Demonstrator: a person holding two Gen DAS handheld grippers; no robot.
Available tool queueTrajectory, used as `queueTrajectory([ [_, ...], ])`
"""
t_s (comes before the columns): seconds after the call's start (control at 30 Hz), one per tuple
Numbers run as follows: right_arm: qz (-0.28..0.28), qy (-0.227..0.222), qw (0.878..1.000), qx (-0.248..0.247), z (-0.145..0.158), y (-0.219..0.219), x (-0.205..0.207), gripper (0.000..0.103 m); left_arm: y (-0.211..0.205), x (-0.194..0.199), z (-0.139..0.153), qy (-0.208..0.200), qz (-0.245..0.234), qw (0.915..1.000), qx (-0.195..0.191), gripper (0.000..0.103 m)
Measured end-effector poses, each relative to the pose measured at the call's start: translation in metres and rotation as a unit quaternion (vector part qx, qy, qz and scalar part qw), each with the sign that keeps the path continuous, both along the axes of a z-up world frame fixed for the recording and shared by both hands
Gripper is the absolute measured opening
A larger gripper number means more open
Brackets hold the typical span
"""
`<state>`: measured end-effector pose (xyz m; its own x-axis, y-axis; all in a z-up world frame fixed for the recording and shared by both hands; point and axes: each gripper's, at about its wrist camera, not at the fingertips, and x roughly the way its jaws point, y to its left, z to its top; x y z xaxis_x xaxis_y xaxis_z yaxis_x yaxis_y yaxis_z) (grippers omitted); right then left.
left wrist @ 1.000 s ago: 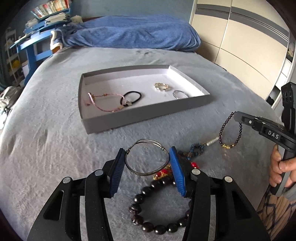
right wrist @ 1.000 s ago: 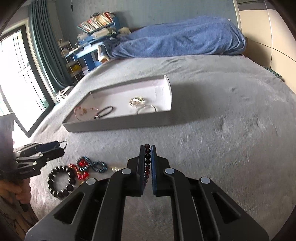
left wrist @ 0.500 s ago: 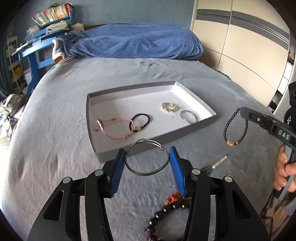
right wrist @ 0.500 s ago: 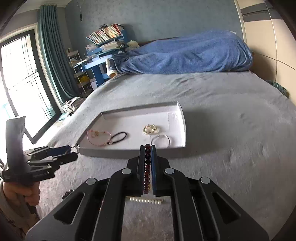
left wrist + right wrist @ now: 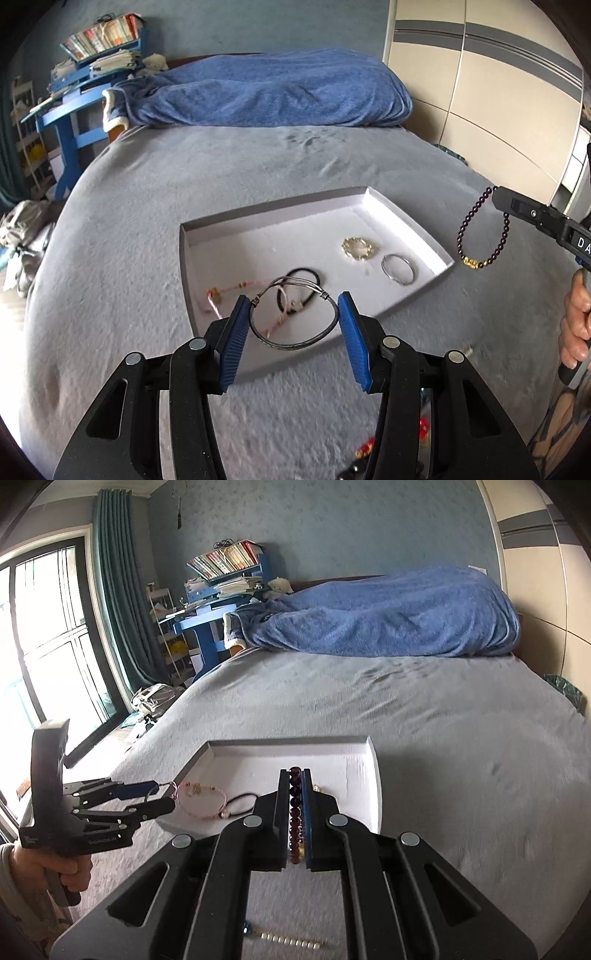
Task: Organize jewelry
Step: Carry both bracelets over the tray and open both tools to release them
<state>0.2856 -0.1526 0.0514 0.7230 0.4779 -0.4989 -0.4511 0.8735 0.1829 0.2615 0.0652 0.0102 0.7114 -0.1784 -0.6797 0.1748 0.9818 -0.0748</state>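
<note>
Left gripper (image 5: 293, 325): blue pads clamp the wire bangle (image 5: 293, 319) flat between them, over the tray (image 5: 424, 286) near edge; earlier it sat short of the tray
Right gripper (image 5: 295, 812): pinches the dark bead bracelet (image 5: 482, 230)
Left view only: bracelet loop hangs downward
Right view only: bead strand (image 5: 290, 941) below the fingers

Blue-padded black left tongs (image 5: 293, 321), dark purple bracelet (image 5: 480, 236) with gold beads, white tray (image 5: 421, 236), grey bedspread (image 5: 184, 177).

light: soft daylight from window (image 5: 40, 646), blown out white | shadows: faint, diffuse on bed (image 5: 147, 206) | blur: motion smear on bedcover at lower frame, both views | distortion: strong fisheye bend, black vignette at corners | focus: centre sharp
</note>
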Motion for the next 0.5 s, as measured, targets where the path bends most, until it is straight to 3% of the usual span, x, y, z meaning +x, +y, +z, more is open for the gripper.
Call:
queueTrajectory([
  [0.5,0.030,0.027,0.999,0.002,-0.014,0.038,0.050,0.006,0.005,0.062,-0.012,0.017,0.013,0.9997,0.008,0.050],
])
